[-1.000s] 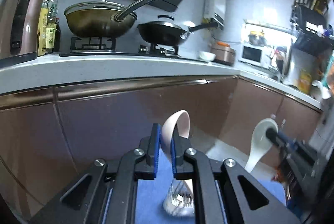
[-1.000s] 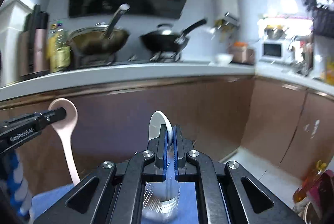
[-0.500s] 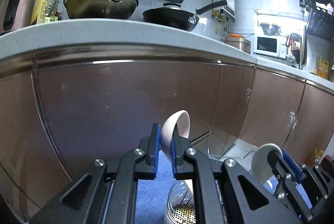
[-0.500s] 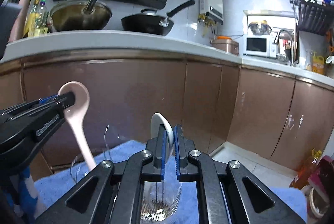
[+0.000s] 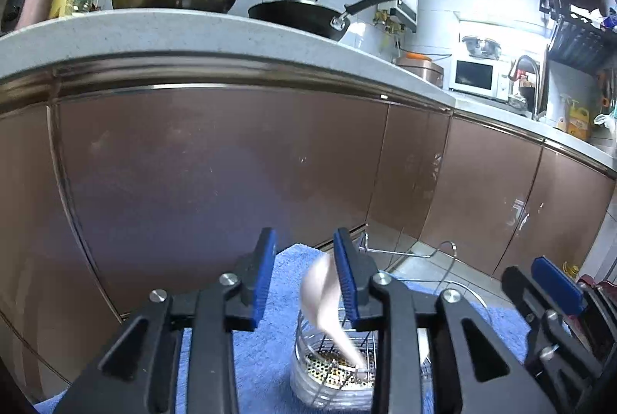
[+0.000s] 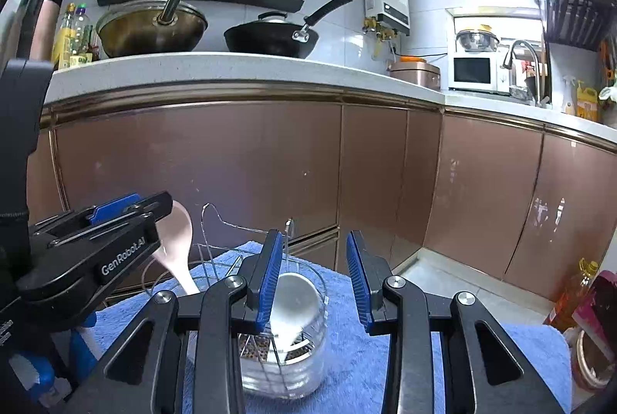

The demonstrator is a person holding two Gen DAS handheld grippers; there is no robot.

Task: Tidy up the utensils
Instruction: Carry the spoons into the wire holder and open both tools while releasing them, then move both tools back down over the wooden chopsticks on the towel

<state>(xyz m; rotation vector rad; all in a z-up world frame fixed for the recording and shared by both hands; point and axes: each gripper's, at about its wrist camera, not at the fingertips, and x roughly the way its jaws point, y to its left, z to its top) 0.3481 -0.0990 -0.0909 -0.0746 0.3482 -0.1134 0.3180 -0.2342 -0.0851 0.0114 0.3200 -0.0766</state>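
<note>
A clear utensil holder point(image 5: 331, 367) with a perforated metal insert and wire frame stands on a blue towel point(image 5: 270, 348). A pink spoon point(image 5: 326, 302) stands in it, leaning against my left gripper's right finger. My left gripper point(image 5: 304, 279) is open just above the holder. In the right wrist view the holder point(image 6: 293, 348) has a white spoon point(image 6: 295, 304) standing in it, bowl up. My right gripper point(image 6: 314, 279) is open around it without holding it. The left gripper point(image 6: 127, 221) and the pink spoon point(image 6: 177, 248) show at the left there.
Brown cabinet doors point(image 6: 270, 174) and a white countertop point(image 6: 231, 70) rise close behind the towel. Pans point(image 6: 154, 28) sit on the stove. An oil bottle point(image 6: 574, 294) and a pink item stand on the floor at right.
Both grippers lowered toward the holder, then opened. The pink spoon and the white spoon have dropped from the fingers into the holder.
</note>
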